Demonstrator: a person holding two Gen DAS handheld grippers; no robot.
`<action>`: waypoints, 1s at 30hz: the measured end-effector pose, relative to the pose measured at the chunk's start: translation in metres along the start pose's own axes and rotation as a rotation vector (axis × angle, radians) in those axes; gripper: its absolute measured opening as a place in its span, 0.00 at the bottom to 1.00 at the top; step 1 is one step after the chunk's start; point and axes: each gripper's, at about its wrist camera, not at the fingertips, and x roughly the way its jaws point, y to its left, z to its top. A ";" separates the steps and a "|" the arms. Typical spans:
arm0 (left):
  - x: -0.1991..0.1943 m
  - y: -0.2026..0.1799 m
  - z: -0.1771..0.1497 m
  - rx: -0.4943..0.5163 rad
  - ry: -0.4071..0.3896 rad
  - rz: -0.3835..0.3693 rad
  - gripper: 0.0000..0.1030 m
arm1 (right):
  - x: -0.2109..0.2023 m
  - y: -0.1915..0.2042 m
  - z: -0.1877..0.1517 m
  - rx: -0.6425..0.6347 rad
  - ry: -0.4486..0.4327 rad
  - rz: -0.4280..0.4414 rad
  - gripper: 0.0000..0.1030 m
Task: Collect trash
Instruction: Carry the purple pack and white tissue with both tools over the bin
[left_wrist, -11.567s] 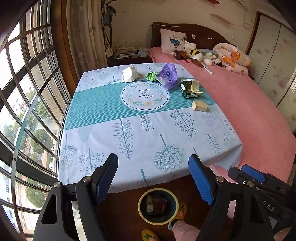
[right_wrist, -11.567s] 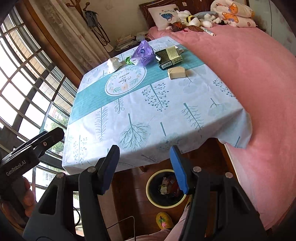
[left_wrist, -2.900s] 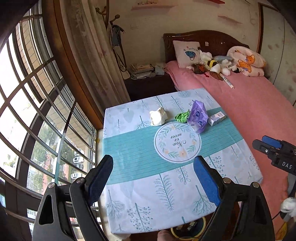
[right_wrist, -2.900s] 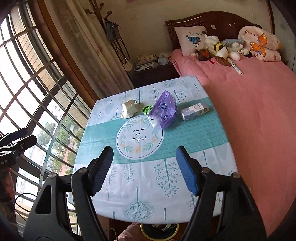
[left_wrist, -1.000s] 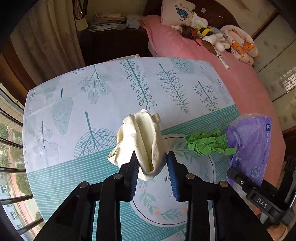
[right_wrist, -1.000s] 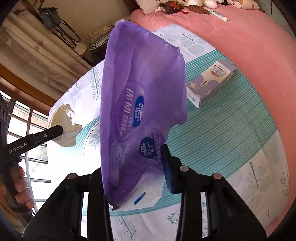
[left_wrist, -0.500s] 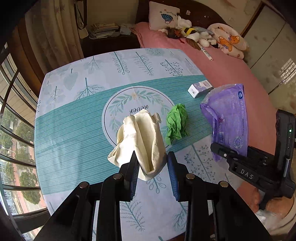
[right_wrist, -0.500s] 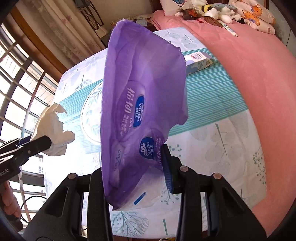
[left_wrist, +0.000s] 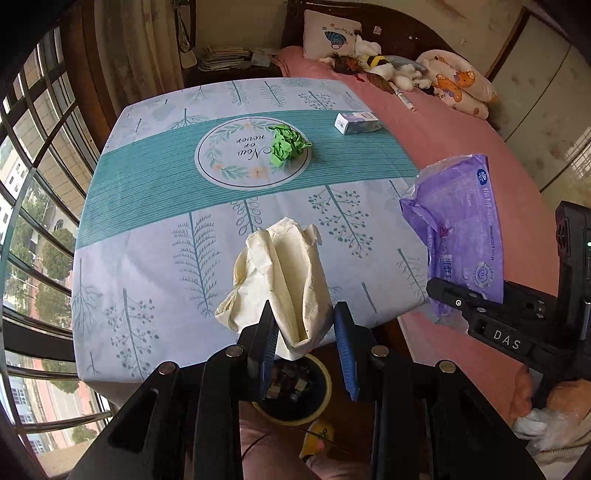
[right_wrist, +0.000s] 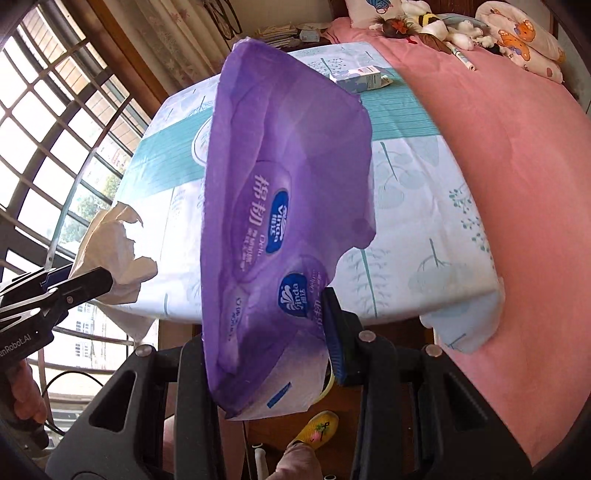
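Observation:
My left gripper (left_wrist: 304, 328) is shut on a crumpled cream paper (left_wrist: 280, 280), held in the air over the table's near edge, above a yellow-rimmed trash bin (left_wrist: 317, 398) on the floor. My right gripper (right_wrist: 273, 325) is shut on a purple tissue wrapper (right_wrist: 280, 206), which fills the right wrist view and hides its left finger. In the left wrist view the wrapper (left_wrist: 461, 229) hangs off the table's right corner. A crumpled green paper (left_wrist: 286, 142) and a small pale box (left_wrist: 356, 122) lie on the tablecloth (left_wrist: 166, 221).
A bed with a pink cover (left_wrist: 461, 147) runs along the table's right side, with pillows and stuffed toys (left_wrist: 391, 70) at its head. A barred window (left_wrist: 33, 184) curves along the left. A yellow slipper (right_wrist: 316, 424) and the person's leg are beside the bin.
Both grippers have drawn back from the table's middle toward its near edge, carrying the cream paper and the purple wrapper. The bin has come into view under the left gripper.

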 end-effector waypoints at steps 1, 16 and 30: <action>-0.003 -0.004 -0.013 -0.005 0.004 0.005 0.29 | -0.004 -0.002 -0.012 -0.008 0.009 0.003 0.31; 0.007 -0.022 -0.113 0.020 0.137 0.036 0.29 | 0.016 -0.006 -0.130 0.028 0.189 0.044 0.31; 0.167 0.008 -0.198 -0.015 0.312 -0.011 0.30 | 0.179 -0.012 -0.239 0.098 0.407 -0.003 0.31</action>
